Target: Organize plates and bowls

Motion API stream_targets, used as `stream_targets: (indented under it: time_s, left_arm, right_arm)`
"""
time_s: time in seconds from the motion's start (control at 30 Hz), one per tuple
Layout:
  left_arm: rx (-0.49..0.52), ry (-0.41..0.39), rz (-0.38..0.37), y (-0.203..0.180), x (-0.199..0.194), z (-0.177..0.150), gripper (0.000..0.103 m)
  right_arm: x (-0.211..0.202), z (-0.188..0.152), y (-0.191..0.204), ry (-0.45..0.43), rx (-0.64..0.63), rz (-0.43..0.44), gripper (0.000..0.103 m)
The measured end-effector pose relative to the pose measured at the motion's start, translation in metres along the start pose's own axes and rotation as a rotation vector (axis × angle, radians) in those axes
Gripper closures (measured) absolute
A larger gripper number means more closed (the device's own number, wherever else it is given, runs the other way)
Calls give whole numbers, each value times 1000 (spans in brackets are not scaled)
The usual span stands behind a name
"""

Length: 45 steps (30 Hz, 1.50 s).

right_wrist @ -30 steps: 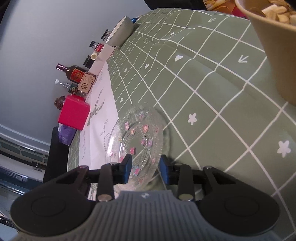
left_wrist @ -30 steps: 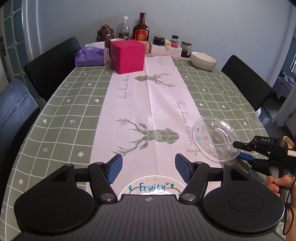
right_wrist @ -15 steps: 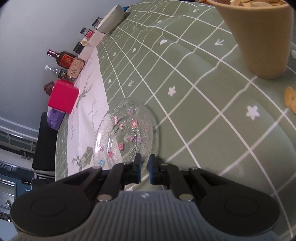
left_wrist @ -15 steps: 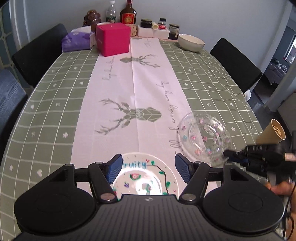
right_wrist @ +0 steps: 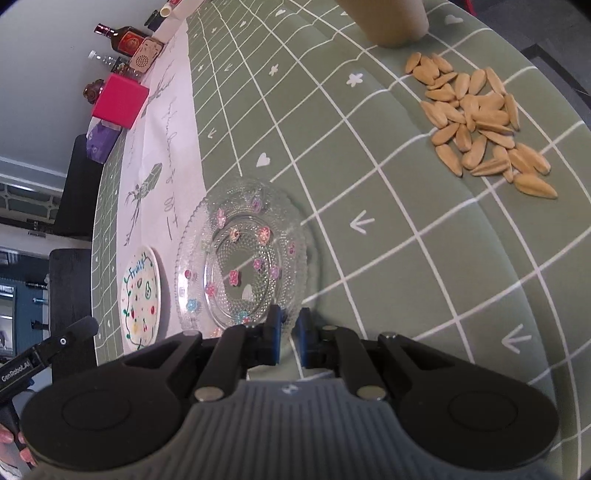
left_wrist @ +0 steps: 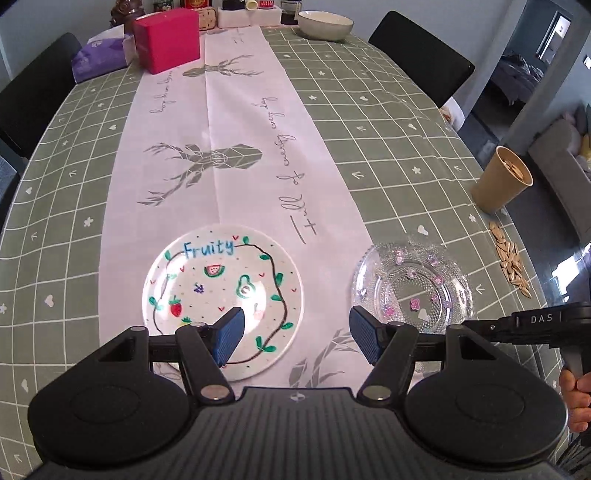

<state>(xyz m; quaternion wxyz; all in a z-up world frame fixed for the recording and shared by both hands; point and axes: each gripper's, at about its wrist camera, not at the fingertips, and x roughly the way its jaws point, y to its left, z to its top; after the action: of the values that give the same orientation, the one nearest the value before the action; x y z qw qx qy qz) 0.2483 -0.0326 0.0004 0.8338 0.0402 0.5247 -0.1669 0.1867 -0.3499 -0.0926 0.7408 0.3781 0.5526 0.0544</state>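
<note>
While my right gripper pinches the near rim of the clear glass plate, which sits on the green checked tablecloth just off the white runner's edge, my left gripper hangs with its jaws wide and empty over the near edge of the painted "Fruity" plate. That plate lies flat on the runner, apart from the glass one with a strip of bare cloth between them. Beyond both, the runner stretches open toward the white bowl and pink box at the far end, while a scatter of seeds and a paper cup crowd the right-hand table edge.
</note>
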Motion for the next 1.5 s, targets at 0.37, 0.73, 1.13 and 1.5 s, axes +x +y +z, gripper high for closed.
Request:
stream_targets:
  time_s: [0.37,0.73,1.13,1.5]
  left_arm:
    - [10,55,-62,-34,41,6,26]
    - [25,43,-87,-49,68,8,30]
    - [-61,103,-144,-47,88,11,40]
    - [-239,89,-85,-31,86,9,82]
  right_arm:
    - [-6,26,0,-99,-66,57,62]
    - [0,44,-17,-112,-77,126,78]
    - [10,45,-32,-45,26,248,79]
    - [6,27,-21,-136,-16,194,79]
